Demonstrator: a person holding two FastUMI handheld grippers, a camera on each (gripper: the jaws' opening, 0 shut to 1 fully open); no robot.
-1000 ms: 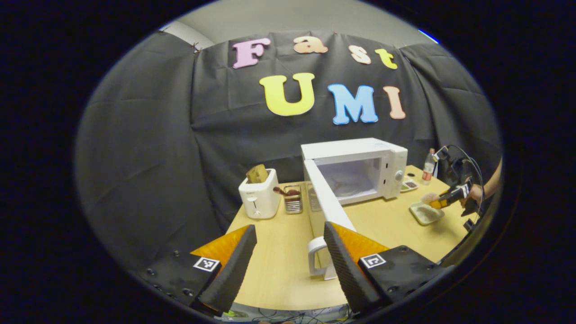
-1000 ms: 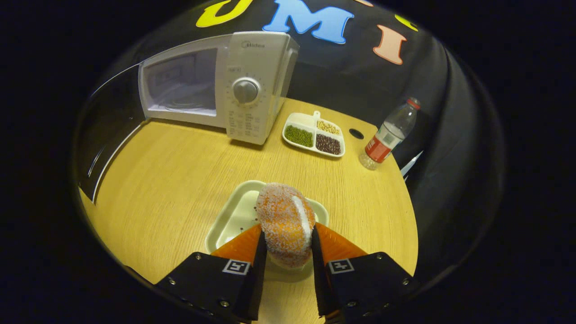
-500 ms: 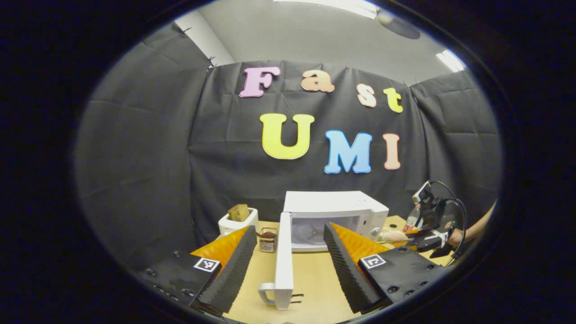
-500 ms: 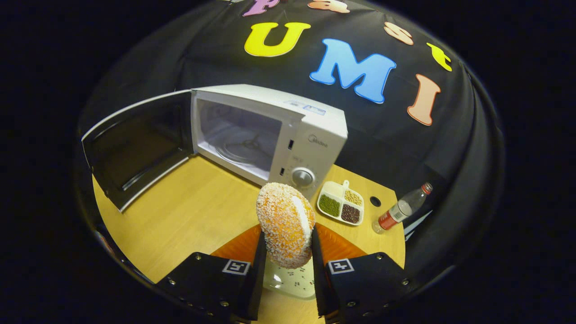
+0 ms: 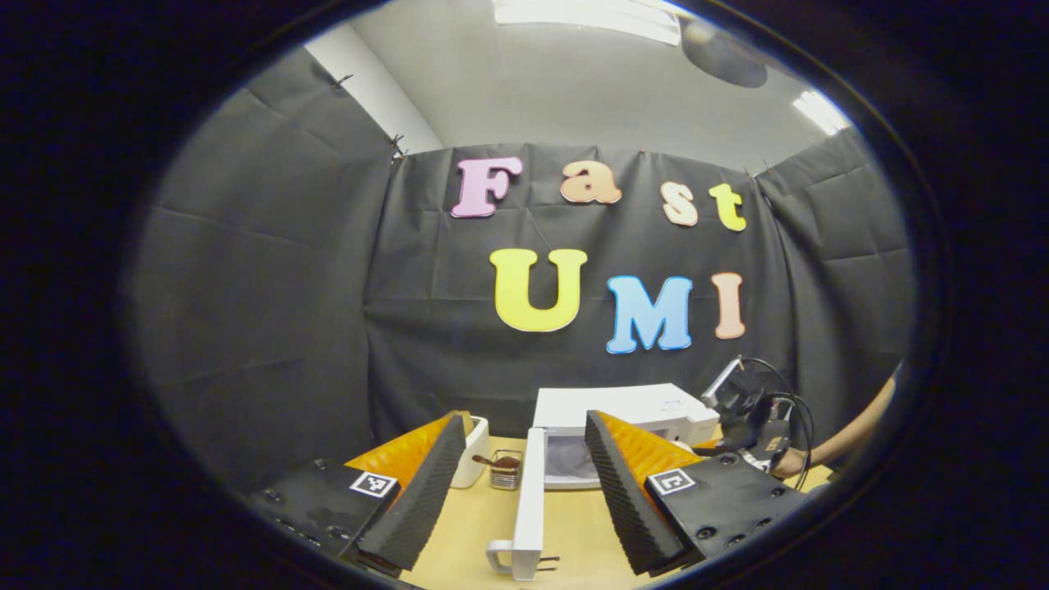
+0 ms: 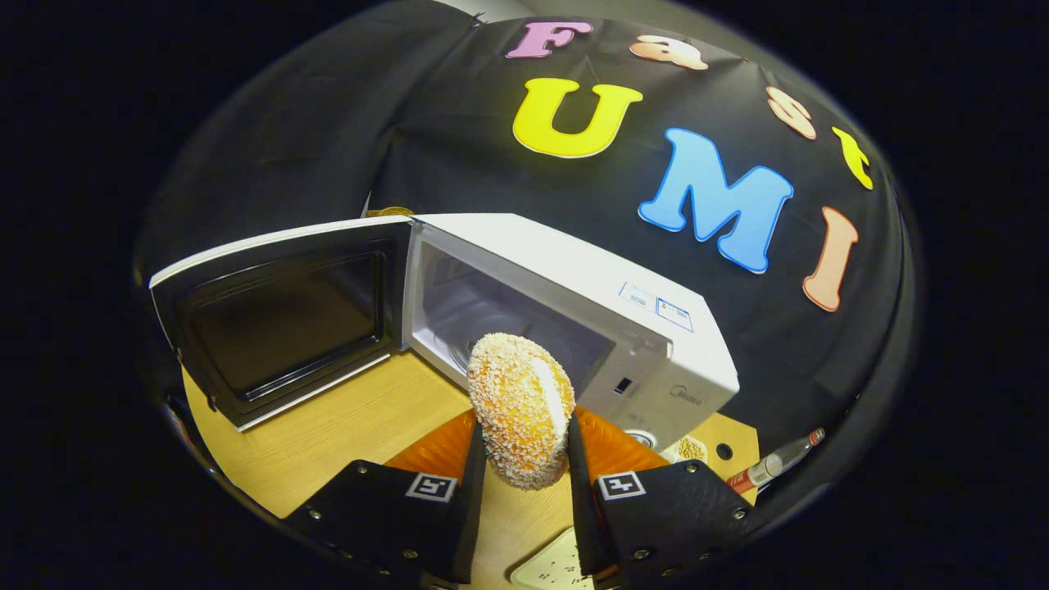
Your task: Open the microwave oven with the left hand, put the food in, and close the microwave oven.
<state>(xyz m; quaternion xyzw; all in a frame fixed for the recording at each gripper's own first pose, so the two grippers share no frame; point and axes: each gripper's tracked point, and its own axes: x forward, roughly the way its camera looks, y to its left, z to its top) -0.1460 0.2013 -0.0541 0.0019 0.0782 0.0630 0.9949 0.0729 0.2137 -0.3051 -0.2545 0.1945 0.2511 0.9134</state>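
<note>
The white microwave (image 6: 574, 279) stands with its door (image 6: 279, 319) swung wide to the left and its cavity (image 6: 492, 319) exposed. My right gripper (image 6: 522, 434) is shut on a round orange bun with a pale crumb coating (image 6: 520, 393), held in the air just in front of the cavity. In the left gripper view the microwave (image 5: 623, 406) sits low behind the edge-on door (image 5: 533, 492) with its handle (image 5: 504, 557). My left gripper (image 5: 523, 422) is open and holds nothing, the door's edge between its fingers but farther off. The right gripper (image 5: 750, 426) hangs at the microwave's right.
A white toaster (image 5: 475, 451) and a small metal rack with a spoon (image 5: 506, 471) stand left of the door. A divided dish of beans (image 6: 692, 448) and a bottle (image 6: 770, 469) lie right of the microwave. The pale tray (image 6: 557, 565) is below the bun on the wooden table (image 6: 344, 426).
The right gripper has lifted the bun off the tray and carried it up to the open microwave. The left gripper's view has tipped upward and sunk lower; the door stays open.
</note>
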